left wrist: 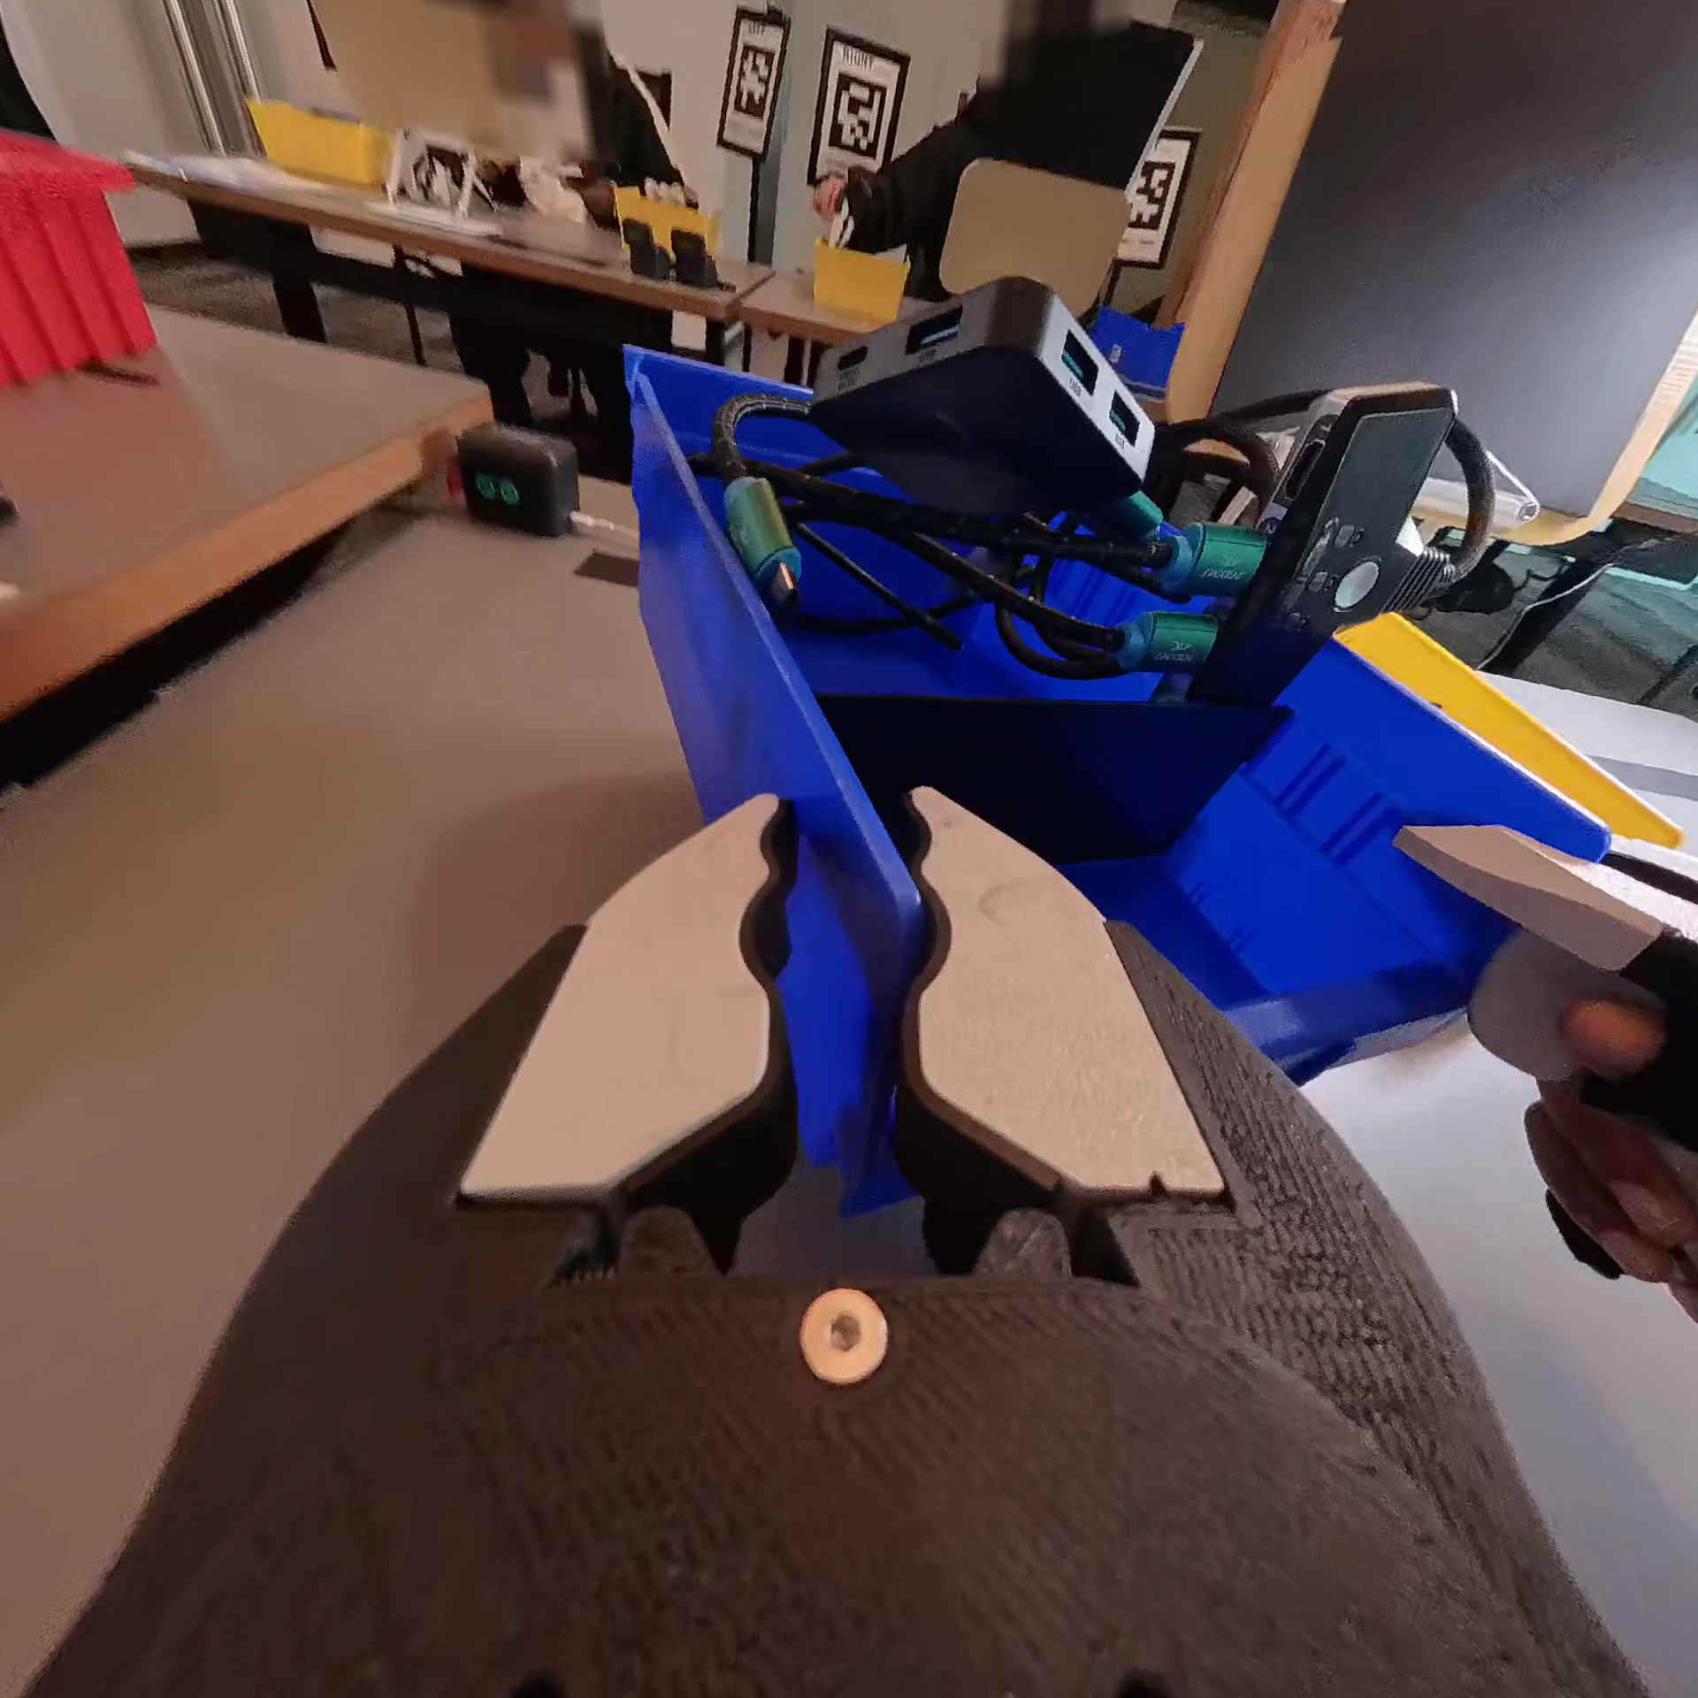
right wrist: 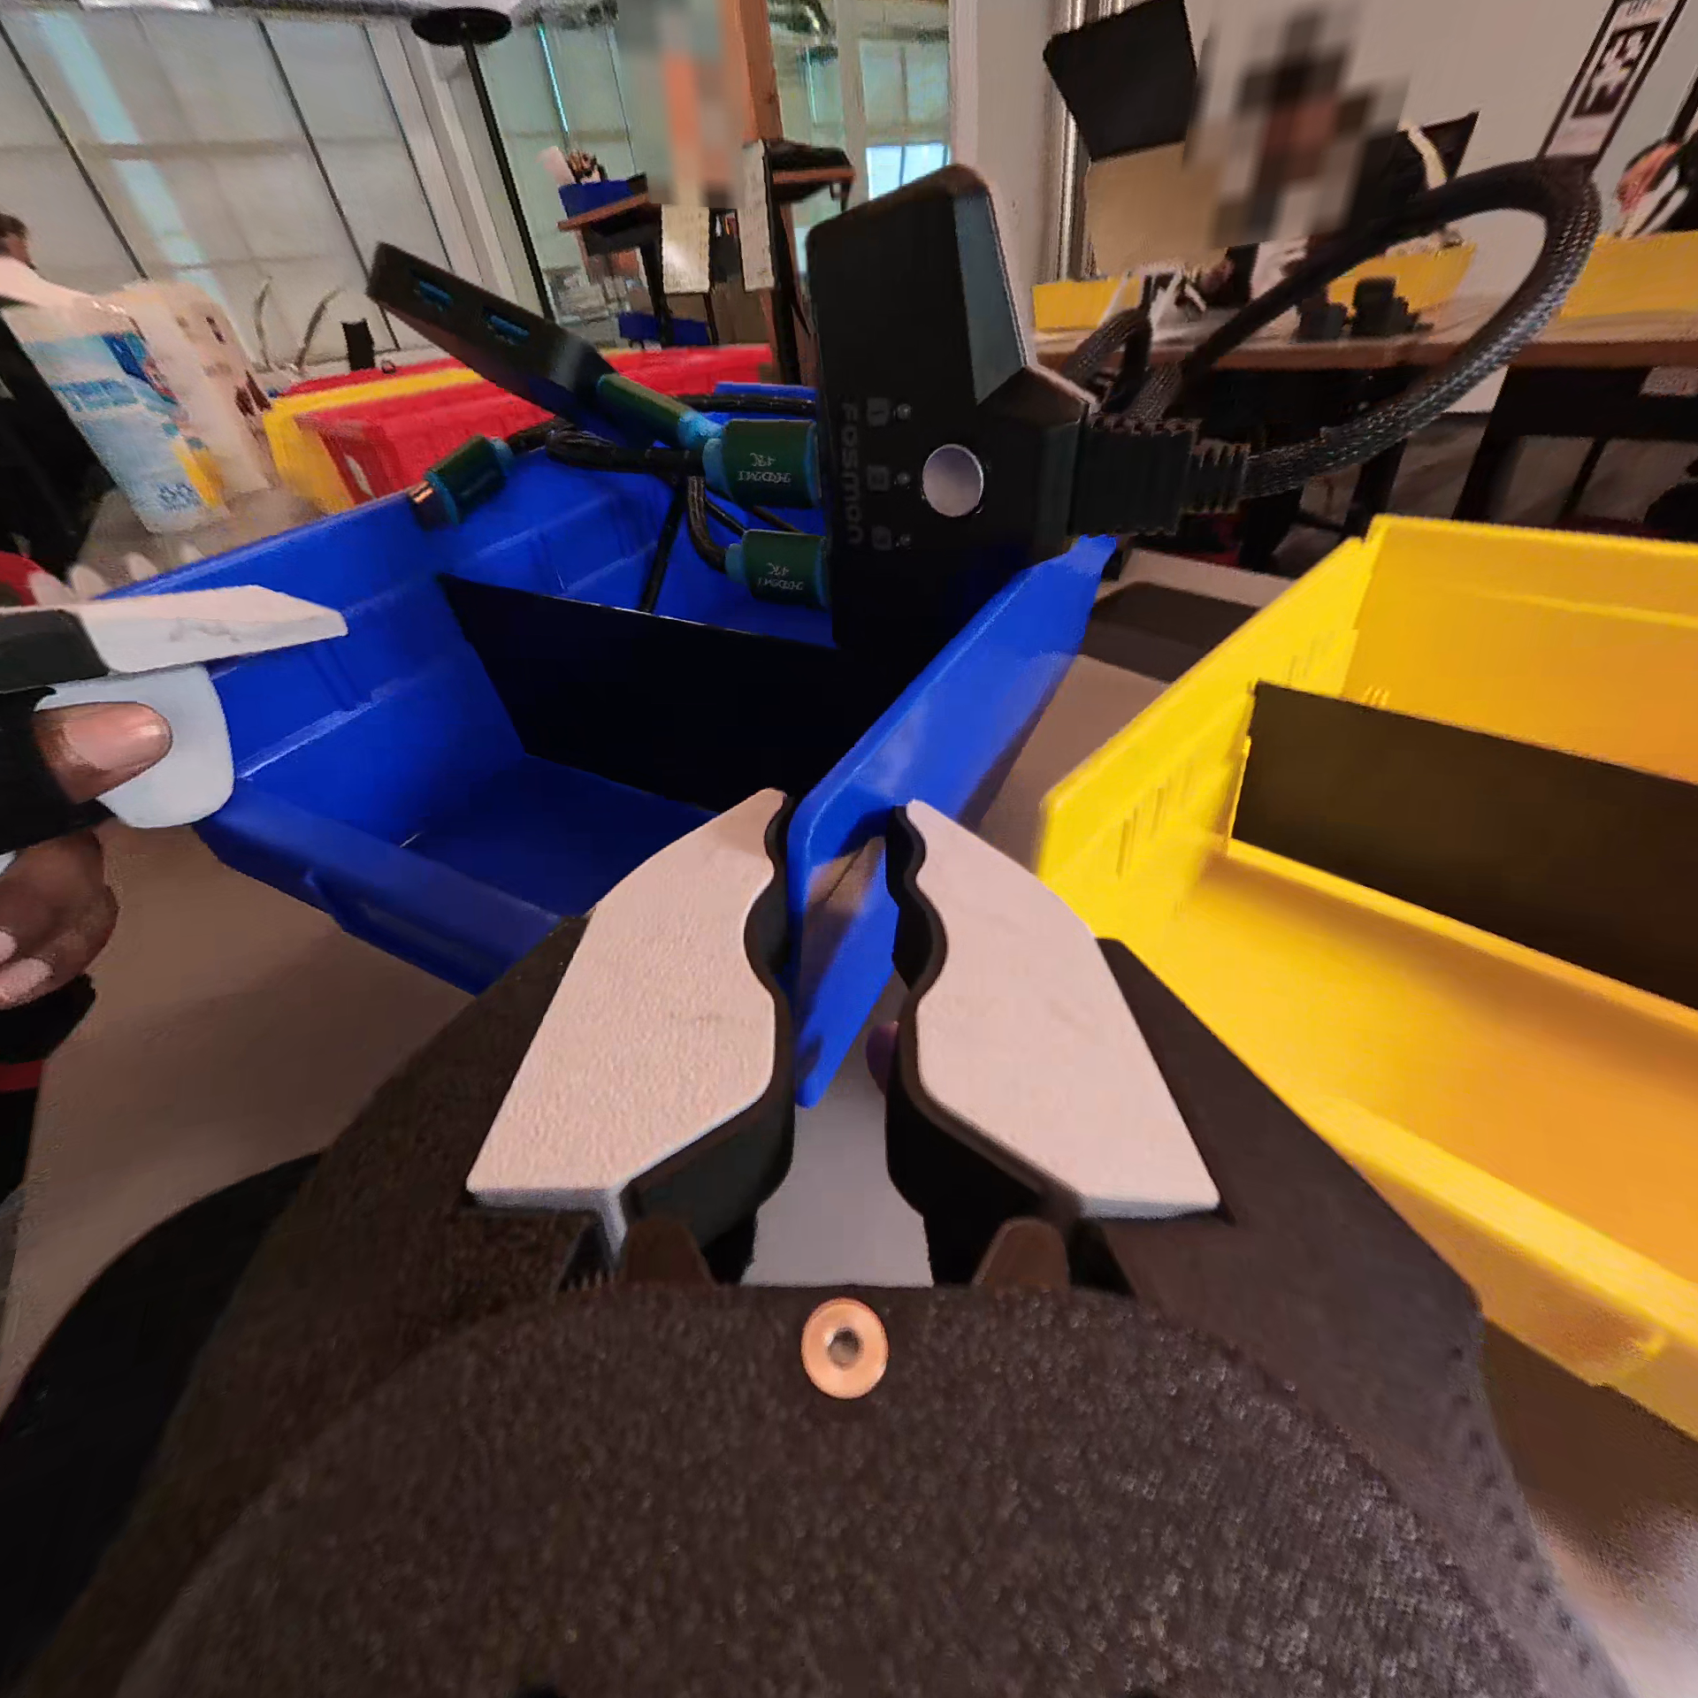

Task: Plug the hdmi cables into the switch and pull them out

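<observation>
Both hand-held grippers pinch opposite side walls of the blue plastic storage bin (left wrist: 735, 662): the left gripper (left wrist: 845, 813) straddles the left wall with its grey fingers closed on it, and the right gripper (right wrist: 841, 818) clamps the right wall's front corner the same way. Inside the bin's rear compartment, behind a black divider panel (right wrist: 643, 680), stands the black HDMI switch (right wrist: 905, 367) with a round silver button, propped upright against the right wall, a braided black lead (right wrist: 1433, 404) looping from its side. Beside it lie the HDMI cables with green metal plugs (left wrist: 1204, 551), tangled under a black-and-grey port hub (left wrist: 992, 386). A yellow plastic bin (right wrist: 1378, 827) sits just beside on the right. The step in hand looks like positioning the bin; keeping both grips level should stop the leaning switch from toppling, and moving slowly should avoid knocking the yellow bin.
</observation>
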Action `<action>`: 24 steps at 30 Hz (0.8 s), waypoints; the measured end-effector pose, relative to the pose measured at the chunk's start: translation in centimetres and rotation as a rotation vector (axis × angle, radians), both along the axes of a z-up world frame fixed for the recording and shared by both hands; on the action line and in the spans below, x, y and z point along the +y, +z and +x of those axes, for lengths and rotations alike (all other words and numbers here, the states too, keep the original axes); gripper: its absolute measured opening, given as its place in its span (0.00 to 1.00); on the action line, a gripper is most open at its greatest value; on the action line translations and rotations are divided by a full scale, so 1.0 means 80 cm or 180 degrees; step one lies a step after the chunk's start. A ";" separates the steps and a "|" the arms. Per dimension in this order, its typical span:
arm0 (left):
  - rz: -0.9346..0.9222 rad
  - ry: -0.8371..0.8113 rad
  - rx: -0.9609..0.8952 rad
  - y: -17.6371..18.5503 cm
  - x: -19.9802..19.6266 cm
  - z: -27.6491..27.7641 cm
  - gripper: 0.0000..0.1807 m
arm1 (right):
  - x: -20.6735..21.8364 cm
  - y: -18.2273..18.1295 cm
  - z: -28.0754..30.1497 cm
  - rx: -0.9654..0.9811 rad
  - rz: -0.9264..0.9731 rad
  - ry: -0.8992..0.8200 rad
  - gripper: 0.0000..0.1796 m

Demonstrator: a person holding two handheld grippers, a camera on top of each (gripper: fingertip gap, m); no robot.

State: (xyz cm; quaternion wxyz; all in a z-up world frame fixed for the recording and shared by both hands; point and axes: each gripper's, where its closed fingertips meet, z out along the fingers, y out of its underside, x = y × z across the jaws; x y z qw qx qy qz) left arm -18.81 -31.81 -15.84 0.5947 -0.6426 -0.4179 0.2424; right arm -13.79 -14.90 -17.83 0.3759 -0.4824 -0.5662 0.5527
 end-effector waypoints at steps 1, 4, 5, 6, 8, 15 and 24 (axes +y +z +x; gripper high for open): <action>0.0032 -0.0031 -0.0062 -0.012 0.003 -0.004 0.12 | 0.003 -0.011 0.000 -0.0041 0.0007 -0.0019 0.10; 0.0086 -0.0146 -0.0203 -0.044 0.021 -0.012 0.12 | 0.017 -0.035 0.004 -0.0164 0.0030 -0.0133 0.11; 0.0102 -0.0172 -0.0257 -0.052 0.027 -0.013 0.12 | 0.023 -0.041 0.008 -0.0194 0.0031 -0.0175 0.11; 0.0142 -0.0245 -0.0304 -0.058 0.035 -0.013 0.12 | 0.029 -0.046 0.012 -0.0225 0.0035 -0.0236 0.11; 0.0105 -0.0367 -0.0363 -0.069 0.052 -0.011 0.12 | 0.042 -0.052 0.023 -0.0216 0.0063 -0.0368 0.11; -0.0115 -0.0895 -0.0306 -0.074 0.114 0.009 0.14 | 0.092 -0.064 0.060 -0.0326 0.0107 -0.0780 0.10; -0.0945 -0.1243 0.0381 -0.035 0.141 0.031 0.24 | 0.142 -0.024 0.142 -0.0622 0.0043 -0.0153 0.28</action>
